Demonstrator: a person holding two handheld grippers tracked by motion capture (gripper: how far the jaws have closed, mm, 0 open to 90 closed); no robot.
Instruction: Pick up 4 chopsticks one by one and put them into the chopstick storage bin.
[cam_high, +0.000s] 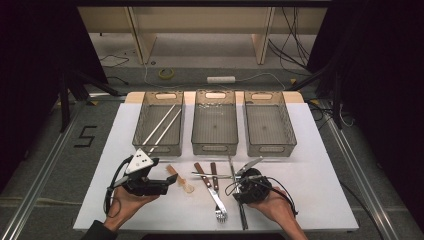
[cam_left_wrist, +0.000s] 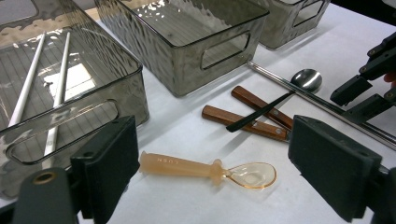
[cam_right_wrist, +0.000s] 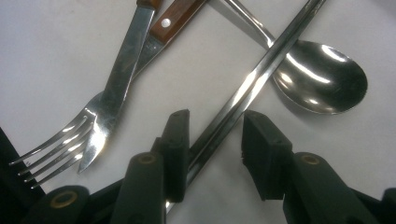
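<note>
Straddling a long, slim steel rod (cam_right_wrist: 243, 100) that looked like a metal chopstick, the right gripper (cam_right_wrist: 212, 154) had its 2 black jaws on either side of it at the lower middle of the right gripper view; the left pad looked to be against the rod while the right pad stood apart, so the jaws were parted and not yet clenched on it. The rod lay flat on the white bench (cam_high: 320, 185), running diagonally up to the upper right of that view, across a shiny steel spoon (cam_right_wrist: 322, 77), with a steel fork with a wooden handle (cam_right_wrist: 100, 116) just to its left. In the high view the right gripper (cam_high: 250, 186) sat at the lower middle, below 3 smoked clear plastic bins (cam_high: 215, 122).

The step in hand seemed to be the pick-up of the rod, probably for sorting into a bin; 2 white chopsticks (cam_high: 162, 125) already lay in the left bin. The next move likely called for finishing the squeeze squarely on the thin rod, then lifting it without dragging the spoon.

The left gripper (cam_left_wrist: 212, 163) hung with jaws wide and released above a translucent amber plastic spoon (cam_left_wrist: 205, 169).
</note>
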